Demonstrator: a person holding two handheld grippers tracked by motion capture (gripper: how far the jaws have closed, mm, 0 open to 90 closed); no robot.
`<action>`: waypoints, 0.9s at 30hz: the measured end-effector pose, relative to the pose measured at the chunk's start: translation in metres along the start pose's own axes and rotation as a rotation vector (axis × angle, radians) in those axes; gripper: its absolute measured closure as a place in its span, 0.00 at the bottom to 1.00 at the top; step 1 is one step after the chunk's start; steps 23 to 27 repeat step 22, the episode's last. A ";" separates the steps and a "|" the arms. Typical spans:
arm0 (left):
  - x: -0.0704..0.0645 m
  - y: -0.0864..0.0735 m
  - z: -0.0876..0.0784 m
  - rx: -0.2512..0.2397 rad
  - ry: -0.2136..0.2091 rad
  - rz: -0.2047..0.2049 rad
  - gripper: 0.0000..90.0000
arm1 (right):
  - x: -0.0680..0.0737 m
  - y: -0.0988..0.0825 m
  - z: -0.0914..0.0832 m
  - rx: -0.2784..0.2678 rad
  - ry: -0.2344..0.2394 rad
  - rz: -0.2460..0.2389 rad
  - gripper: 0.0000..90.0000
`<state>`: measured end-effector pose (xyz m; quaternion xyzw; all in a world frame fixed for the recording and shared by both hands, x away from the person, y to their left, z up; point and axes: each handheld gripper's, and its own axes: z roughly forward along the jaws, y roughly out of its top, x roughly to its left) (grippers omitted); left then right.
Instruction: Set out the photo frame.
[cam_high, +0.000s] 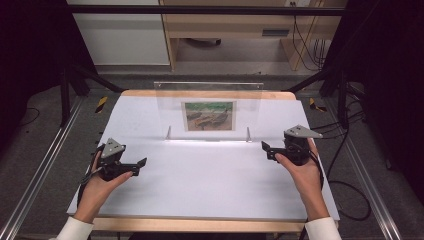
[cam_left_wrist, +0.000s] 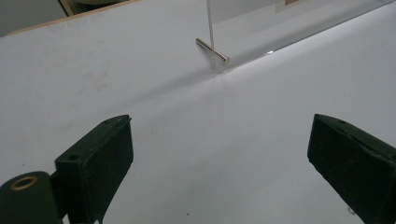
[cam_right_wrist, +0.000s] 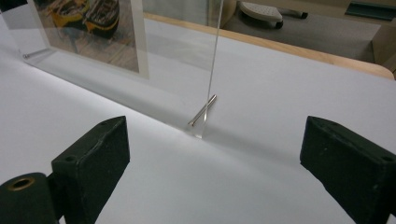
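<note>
A clear acrylic frame (cam_high: 170, 107) stands upright across the back half of the white table (cam_high: 200, 185), with a painted picture (cam_high: 209, 116) in its middle. Small metal pins serve as feet at its lower corners (cam_left_wrist: 212, 50) (cam_right_wrist: 203, 111). My left gripper (cam_high: 142, 162) rests low at the table's left, open and empty, pointing right. In its own view the left gripper (cam_left_wrist: 219, 126) faces the frame's left pin. My right gripper (cam_high: 265, 147) sits at the right, just off the frame's right end, open with nothing between its fingers. The right gripper (cam_right_wrist: 215, 123) looks at the right pin and the picture (cam_right_wrist: 93, 28).
The table has a wooden rim (cam_high: 200, 225) and metal rails (cam_high: 40, 175) run along both sides. Cables (cam_high: 345, 185) lie on the floor at the right. A wooden desk (cam_high: 225, 30) and a wheeled base (cam_right_wrist: 261, 10) stand beyond the far edge.
</note>
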<state>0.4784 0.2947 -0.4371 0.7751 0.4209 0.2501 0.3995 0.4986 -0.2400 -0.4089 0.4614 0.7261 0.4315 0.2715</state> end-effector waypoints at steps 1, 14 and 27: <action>0.000 -0.001 -0.001 0.000 0.003 0.003 0.08 | 0.001 -0.003 -0.001 0.004 -0.002 -0.002 0.10; 0.005 -0.010 -0.010 0.030 0.046 0.040 0.07 | 0.012 -0.044 -0.003 0.127 -0.023 -0.031 0.08; 0.004 -0.015 -0.006 0.068 0.059 0.038 0.07 | 0.015 -0.056 0.002 0.165 -0.052 -0.041 0.08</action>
